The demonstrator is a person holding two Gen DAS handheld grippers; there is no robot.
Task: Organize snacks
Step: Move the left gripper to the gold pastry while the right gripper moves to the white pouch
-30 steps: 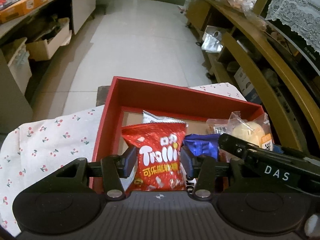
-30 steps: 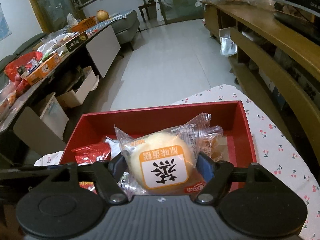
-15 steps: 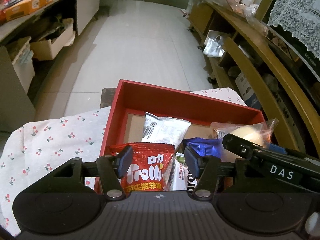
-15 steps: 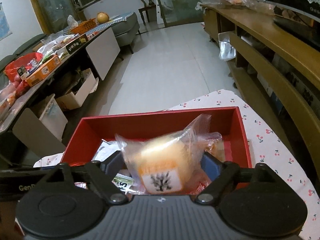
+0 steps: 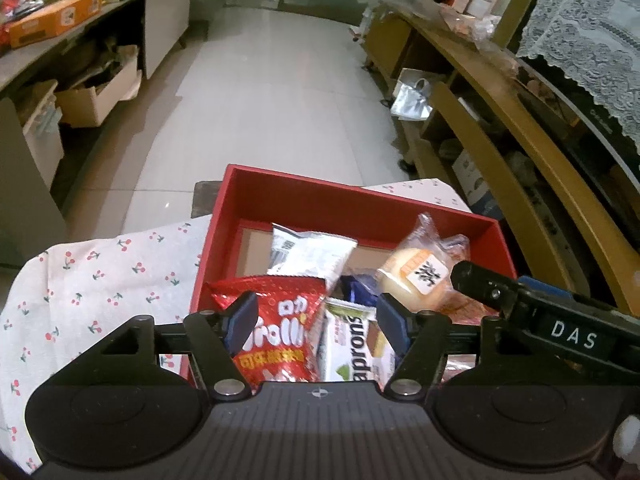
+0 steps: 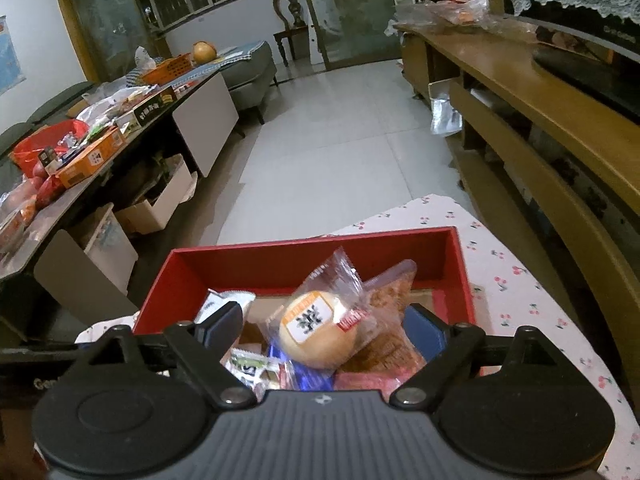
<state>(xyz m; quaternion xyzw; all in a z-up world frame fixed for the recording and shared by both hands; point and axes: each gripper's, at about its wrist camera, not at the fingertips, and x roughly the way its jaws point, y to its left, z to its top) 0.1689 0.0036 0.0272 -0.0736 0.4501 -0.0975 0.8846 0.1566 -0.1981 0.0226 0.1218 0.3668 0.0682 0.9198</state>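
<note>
Both grippers, left [image 5: 316,316] and right [image 6: 324,328], are spread, empty; the gummies [image 5: 276,328] and cake [image 6: 316,332] lie in the red box [image 6: 304,264]. I'd lift straight up, clear of wrappers.

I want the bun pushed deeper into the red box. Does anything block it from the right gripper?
Nothing visible does. The bun lies on top of the other snacks between the open fingers of the right gripper, inside the red box, with bare floor behind it.
</note>
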